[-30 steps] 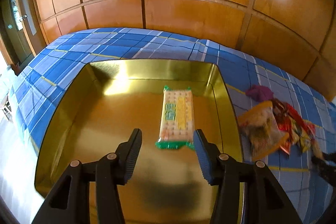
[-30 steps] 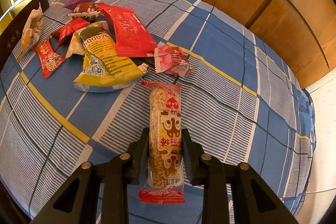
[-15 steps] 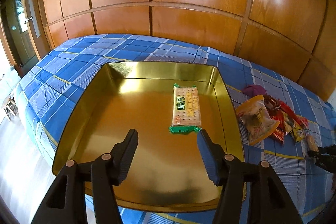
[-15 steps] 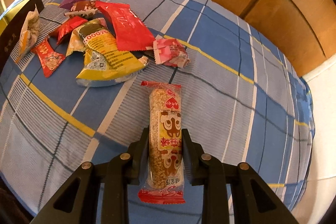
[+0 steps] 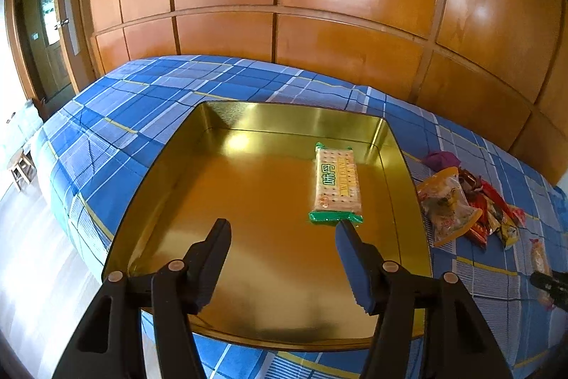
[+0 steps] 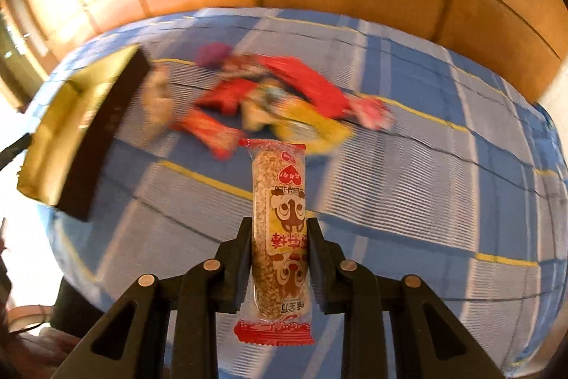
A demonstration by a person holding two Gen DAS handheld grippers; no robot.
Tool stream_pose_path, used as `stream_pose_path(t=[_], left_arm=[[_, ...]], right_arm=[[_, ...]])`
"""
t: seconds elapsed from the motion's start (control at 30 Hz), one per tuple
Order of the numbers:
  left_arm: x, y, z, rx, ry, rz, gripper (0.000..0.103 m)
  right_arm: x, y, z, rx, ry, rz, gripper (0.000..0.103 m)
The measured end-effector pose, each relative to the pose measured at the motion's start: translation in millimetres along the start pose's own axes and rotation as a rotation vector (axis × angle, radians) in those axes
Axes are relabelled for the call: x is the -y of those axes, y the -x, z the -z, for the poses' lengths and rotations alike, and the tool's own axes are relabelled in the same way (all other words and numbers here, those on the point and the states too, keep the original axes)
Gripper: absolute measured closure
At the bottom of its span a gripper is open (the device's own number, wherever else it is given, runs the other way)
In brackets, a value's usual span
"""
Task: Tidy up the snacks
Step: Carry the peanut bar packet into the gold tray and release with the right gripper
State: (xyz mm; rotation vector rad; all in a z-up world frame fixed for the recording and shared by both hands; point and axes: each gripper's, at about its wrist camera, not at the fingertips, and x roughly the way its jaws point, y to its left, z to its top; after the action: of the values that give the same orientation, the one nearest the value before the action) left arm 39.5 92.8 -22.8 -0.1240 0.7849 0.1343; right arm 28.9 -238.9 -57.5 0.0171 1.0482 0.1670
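Rice bar lifted, bound for the tin

Your right gripper (image 6: 278, 258) pinched the rice bar (image 6: 278, 222) at mid-length, so it stayed level; your left gripper (image 5: 282, 258) stood wide and empty over the gold tin (image 5: 159, 187), where the cracker pack (image 5: 337, 183) lay. Beyond, blurred, the snack pile (image 6: 284, 102) probably waited beside it.
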Motion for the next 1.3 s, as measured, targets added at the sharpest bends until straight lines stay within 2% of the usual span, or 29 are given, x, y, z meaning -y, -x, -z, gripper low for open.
stream_pose_path(t=[0.33,0.43,0.63,0.73,0.83,1.07,1.3], left_arm=[[-24,0,6,-0.005,0.048,-0.038,0.041],[-30,1,6,-0.003,0.061,-0.047,0.041],[-35,1,7,-0.005,0.071,-0.051,0.041],[-37,-2,9,-0.015,0.072,-0.052,0.041],[-37,-4,11,-0.022,0.069,-0.053,0.041],[-30,-2,11,-0.024,0.048,-0.039,0.041],[-14,2,10,-0.024,0.002,-0.019,0.041]], right_arm=[[-127,-1,-47,0.058,0.138,-0.267,0.075],[-159,-6,-62,0.065,0.165,-0.296,0.075],[-201,-35,-77,0.017,0.182,-0.279,0.074],[-207,-50,-76,-0.014,0.188,-0.259,0.074],[-206,-51,-74,-0.008,0.188,-0.265,0.073],[-186,-30,-68,0.081,0.170,-0.248,0.073],[-151,-12,-55,0.141,0.184,-0.156,0.073]])
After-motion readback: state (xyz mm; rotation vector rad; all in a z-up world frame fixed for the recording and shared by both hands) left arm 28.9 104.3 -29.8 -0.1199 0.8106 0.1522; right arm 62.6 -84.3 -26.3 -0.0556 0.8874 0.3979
